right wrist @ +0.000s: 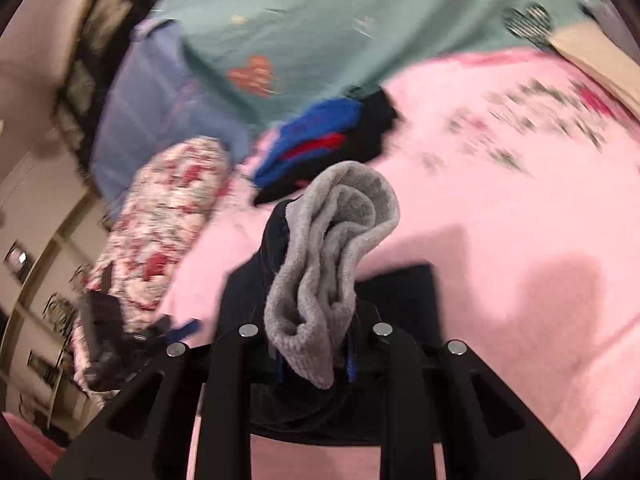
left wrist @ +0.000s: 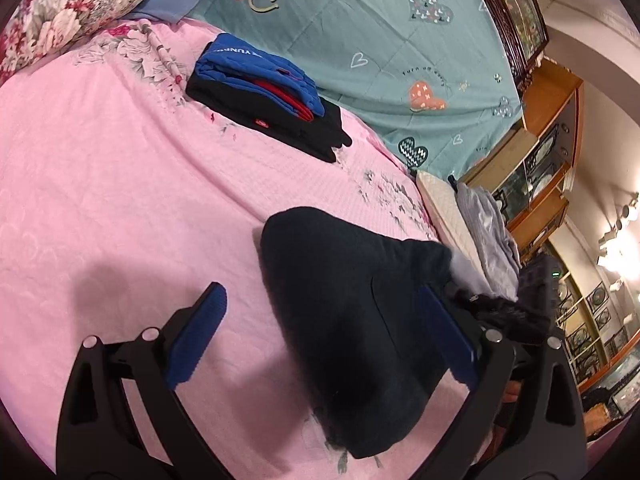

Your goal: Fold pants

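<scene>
Dark navy pants (left wrist: 352, 328) with a grey fleece lining lie on the pink bedsheet (left wrist: 120, 184), one end raised at the right. My left gripper (left wrist: 324, 332) is open, its blue pads (left wrist: 196, 336) standing wide on either side of the pants and not pressing them. In the right wrist view my right gripper (right wrist: 316, 360) is shut on a bunch of the pants (right wrist: 332, 248), grey lining turned outward, held above the sheet (right wrist: 500, 200). The dark outer fabric (right wrist: 248, 292) hangs beneath. The view is blurred.
A folded stack of blue, red and black clothes (left wrist: 260, 92) sits farther back on the bed, beside a teal quilt with hearts (left wrist: 360, 40). A floral pillow (left wrist: 72, 4) lies at the far left. Grey garments (left wrist: 488, 232) and a white cushion (left wrist: 436, 200) lie at the right edge, wooden cabinets beyond.
</scene>
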A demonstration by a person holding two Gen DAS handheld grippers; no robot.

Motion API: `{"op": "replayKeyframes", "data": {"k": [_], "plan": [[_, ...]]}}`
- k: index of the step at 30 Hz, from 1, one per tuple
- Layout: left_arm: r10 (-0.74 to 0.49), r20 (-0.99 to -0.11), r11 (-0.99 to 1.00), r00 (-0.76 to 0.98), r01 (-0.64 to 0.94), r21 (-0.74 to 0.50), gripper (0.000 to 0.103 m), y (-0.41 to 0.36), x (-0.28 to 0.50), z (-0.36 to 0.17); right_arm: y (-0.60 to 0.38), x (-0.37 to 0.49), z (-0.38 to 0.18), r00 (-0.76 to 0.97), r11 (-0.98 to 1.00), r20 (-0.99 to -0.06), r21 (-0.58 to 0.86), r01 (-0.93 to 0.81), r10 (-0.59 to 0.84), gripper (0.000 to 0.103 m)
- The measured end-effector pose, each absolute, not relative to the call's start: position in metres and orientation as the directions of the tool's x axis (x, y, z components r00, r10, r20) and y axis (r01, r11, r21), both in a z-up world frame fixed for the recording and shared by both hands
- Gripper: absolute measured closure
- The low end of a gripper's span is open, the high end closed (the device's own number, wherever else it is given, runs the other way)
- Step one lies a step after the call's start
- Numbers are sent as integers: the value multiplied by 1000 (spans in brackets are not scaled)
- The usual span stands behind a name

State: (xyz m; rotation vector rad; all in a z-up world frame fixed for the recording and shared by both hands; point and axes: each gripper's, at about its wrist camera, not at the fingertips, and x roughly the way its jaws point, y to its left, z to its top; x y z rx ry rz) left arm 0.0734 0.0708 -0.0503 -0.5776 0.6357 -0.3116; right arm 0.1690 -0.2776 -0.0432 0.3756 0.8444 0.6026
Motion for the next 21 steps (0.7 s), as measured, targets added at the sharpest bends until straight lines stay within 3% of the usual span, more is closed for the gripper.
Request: {"op": "replayKeyframes", "data": {"k": [2, 6, 8, 12, 16, 21], "plan": [[-433, -485, 816, 759, 102, -569, 5, 65, 74, -50, -282, 174, -65, 493, 802, -636, 518, -297, 594, 81], [-430, -497, 816, 754, 89, -571, 5, 67, 76, -52, -278, 174, -69, 490, 817, -654, 491, -303, 576, 76], [-425, -498, 815, 756, 80, -574, 5, 68, 76, -53, -275, 173, -70, 485, 823, -666, 480, -304, 567, 66], [-425, -497, 818, 757, 86, -569, 5, 67, 75, -52, -288, 172, -68, 505, 842, -677, 474, -257, 535, 54], [-431, -506, 823, 747, 95, -561, 5, 64, 77, -53, -301, 166, -45, 571, 836, -623, 488, -250, 535, 54], [-432, -497, 822, 752, 101, -561, 5, 65, 75, -52, -287, 166, -4, 624, 809, -522, 447, -381, 582, 54]]}}
